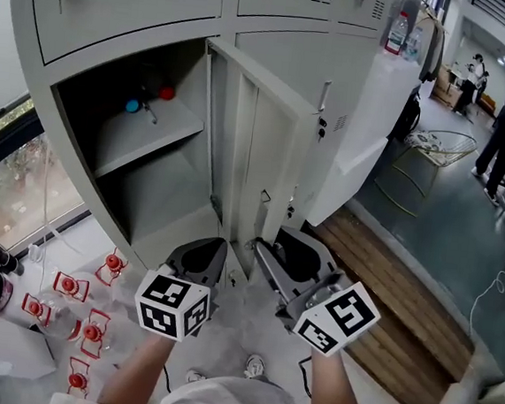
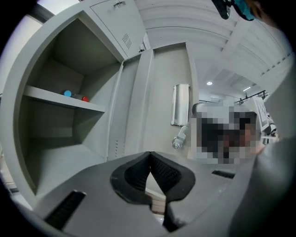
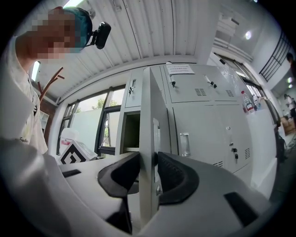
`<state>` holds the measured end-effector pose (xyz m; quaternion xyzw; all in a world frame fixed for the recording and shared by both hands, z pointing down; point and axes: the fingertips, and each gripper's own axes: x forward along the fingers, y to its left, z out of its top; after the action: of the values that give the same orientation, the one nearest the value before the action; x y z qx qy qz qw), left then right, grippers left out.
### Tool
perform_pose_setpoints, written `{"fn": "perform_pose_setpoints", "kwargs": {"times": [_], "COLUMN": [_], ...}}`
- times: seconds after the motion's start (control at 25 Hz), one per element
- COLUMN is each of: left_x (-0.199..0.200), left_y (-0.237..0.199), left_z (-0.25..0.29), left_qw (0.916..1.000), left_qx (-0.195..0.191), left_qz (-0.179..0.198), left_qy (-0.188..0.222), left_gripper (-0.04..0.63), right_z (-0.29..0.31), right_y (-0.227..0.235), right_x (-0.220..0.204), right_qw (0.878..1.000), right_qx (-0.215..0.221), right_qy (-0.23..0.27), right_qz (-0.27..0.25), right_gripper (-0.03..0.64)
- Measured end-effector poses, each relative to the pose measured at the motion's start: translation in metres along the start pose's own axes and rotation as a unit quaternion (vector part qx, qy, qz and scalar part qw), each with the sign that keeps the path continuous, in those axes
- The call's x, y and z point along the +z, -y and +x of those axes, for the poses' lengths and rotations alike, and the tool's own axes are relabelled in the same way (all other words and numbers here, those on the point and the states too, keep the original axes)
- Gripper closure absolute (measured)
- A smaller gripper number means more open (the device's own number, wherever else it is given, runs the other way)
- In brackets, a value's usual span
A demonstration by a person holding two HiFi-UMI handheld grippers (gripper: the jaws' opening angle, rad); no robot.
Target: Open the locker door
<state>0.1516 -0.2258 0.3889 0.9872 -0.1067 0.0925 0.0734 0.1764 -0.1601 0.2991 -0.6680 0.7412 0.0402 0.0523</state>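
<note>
Grey sheet steel fills the head view. The locker door (image 1: 257, 153) already stands swung out from its compartment, nearly edge-on to me, with its long axis upright and its hinge side back at the cabinet. The shelf (image 1: 152, 134) inside is exposed, and two small things sit on it, one blue and one red. The right gripper (image 1: 275, 243) sits low on the door's free edge, while the left gripper (image 1: 205, 252) hangs just beside it on the compartment side, apart from the door. In the left gripper view, the left gripper (image 2: 149, 155) has its pads meeting at the tips with nothing between them. It looks past them at the open compartment on the left and the door panel (image 2: 162, 83) ahead and to the right, so I judge this hand is only standing by. In the right gripper view, the door's free edge (image 3: 149, 115) runs straight up through the right gripper (image 3: 149, 173). One pad is on each face, and as far as I can read it they are closed onto the sheet and not merely straddling it. That is the relation I would steer by: the edge is upright, it is already inside the right jaws, and the hinge line lies beyond. The right hand is the nearer one, and any further opening means carrying that edge round in an arc away from the compartment.
</note>
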Motion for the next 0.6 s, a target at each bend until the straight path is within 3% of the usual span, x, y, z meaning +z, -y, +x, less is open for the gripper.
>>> {"fn": "perform_pose_setpoints", "kwargs": {"times": [0.6], "left_x": [0.003], "left_y": [0.034], "left_z": [0.054], "left_qw": [0.9994], "left_qx": [-0.032], "left_qz": [0.011], "left_qy": [-0.006], "left_gripper": [0.589], "right_z": [-0.022], "right_y": [0.084], "right_x": [0.000], "right_qw": [0.998], "right_qx": [-0.061], "right_qy": [0.002], "right_qz": [-0.008], "right_gripper": [0.537]}}
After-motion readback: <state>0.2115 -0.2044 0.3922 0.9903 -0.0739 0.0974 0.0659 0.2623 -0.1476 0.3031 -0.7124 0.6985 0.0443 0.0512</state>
